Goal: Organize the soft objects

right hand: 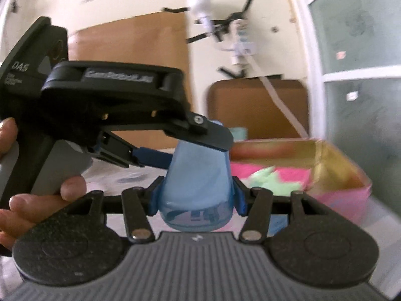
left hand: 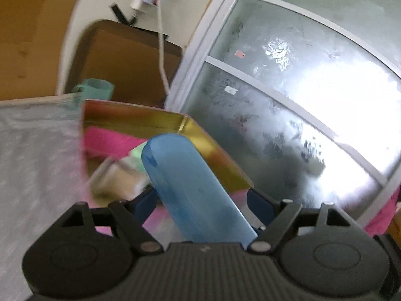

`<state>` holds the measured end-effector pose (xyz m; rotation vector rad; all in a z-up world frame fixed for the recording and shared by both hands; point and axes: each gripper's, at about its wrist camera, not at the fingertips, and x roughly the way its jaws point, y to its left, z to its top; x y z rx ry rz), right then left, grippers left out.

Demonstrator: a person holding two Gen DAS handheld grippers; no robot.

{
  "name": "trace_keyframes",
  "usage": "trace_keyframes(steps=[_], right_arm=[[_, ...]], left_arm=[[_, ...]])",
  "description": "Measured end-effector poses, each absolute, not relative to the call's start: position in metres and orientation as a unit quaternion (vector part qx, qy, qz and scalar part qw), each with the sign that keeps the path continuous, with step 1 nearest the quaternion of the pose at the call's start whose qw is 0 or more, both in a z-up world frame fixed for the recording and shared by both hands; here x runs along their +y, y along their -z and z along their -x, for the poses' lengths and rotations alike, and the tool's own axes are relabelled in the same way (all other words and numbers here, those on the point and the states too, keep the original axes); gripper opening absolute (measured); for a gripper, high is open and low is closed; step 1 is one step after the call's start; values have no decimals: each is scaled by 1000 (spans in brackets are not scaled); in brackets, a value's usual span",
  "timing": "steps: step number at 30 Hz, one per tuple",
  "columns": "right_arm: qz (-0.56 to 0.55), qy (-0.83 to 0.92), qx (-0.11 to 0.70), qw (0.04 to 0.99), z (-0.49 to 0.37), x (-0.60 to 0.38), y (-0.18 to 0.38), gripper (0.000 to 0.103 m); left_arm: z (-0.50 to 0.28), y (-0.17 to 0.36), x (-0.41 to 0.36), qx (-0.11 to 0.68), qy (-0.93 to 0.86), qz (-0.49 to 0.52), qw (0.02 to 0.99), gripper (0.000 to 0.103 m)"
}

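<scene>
Two grippers clamp one blue capsule-shaped case (right hand: 195, 193): right gripper (right hand: 196, 198) squeezing its lower end, left gripper (right hand: 198, 150) pinching its upper end. Gold-lined tin box (right hand: 333, 160), just beyond the case, holds pink cloth (right hand: 295, 173) and green cloth (right hand: 265, 178). Grey fabric (left hand: 35, 165) hangs left of the box.

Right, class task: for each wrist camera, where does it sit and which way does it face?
Left wrist: sits on the left gripper, faces along the blue case toward the gold box and frosted window; only its own fingers show.
Right wrist: sits on the right gripper, clamping the blue case, faces the wall; the person's left hand holding the left gripper shows.
Shared: blue case, gold box.
</scene>
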<state>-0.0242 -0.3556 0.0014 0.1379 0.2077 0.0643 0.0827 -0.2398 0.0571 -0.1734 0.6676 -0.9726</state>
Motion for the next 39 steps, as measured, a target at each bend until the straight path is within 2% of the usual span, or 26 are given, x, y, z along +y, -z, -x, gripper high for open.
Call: trace_keyframes(steps=[6, 7, 8, 11, 15, 18, 26, 29, 33, 39], right_arm=[[-53, 66, 117, 990, -20, -431, 6, 58], [-45, 84, 123, 988, -29, -441, 10, 61], [-29, 103, 136, 985, -37, -449, 14, 68], [-40, 148, 126, 980, -24, -462, 19, 66], [-93, 121, 73, 986, 27, -441, 18, 66], [-109, 72, 68, 989, 54, -410, 21, 66], [-185, 6, 171, 968, 96, -345, 69, 66], [-206, 0, 207, 956, 99, -329, 77, 66], [-206, -11, 220, 953, 98, -313, 71, 66], [-190, -22, 217, 957, 109, -295, 61, 66]], left_arm=[[-141, -52, -345, 340, 506, 94, 787, 86], [-148, -48, -361, 348, 508, 94, 782, 86], [-153, -42, -375, 357, 505, 91, 781, 82], [-155, -31, -392, 364, 471, 78, 800, 79], [-131, -38, -356, 314, 480, 71, 816, 81], [-111, -43, -317, 295, 469, 53, 831, 82], [-45, -28, -205, 286, 412, -4, 865, 83], [-31, -6, -174, 310, 395, -1, 865, 83], [-26, 14, -147, 343, 368, 11, 864, 83], [-18, 23, -117, 353, 342, 6, 871, 83]])
